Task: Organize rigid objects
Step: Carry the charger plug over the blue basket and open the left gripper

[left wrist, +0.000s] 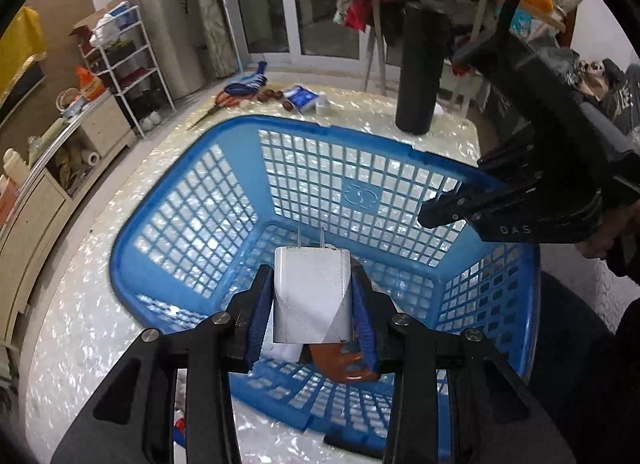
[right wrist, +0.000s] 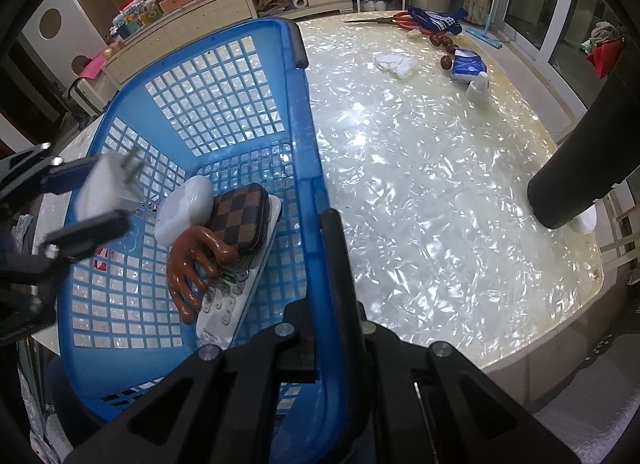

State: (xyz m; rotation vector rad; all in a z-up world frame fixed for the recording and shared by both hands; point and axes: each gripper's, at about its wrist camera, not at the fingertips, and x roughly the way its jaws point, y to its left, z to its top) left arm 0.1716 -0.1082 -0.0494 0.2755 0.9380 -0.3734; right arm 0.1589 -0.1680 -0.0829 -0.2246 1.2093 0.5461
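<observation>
White plastic charger [left wrist: 311, 296], prongs forward, sits clamped between the pads of my left gripper [left wrist: 310, 300], hanging over the blue basket [left wrist: 192, 200]. Down inside lie a white remote [right wrist: 236, 280], a brown hair claw [right wrist: 192, 264], a checkered case [right wrist: 240, 218] and a white lump [right wrist: 184, 208]. My right gripper [right wrist: 322, 224] is pinched shut on the basket's rim, pearly table [right wrist: 420, 184] beside it.

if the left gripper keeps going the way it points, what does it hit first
Probably the brown hair claw on the blue basket floor. The left gripper, holding the white charger, points down into the basket, though depth is hard to judge.
</observation>
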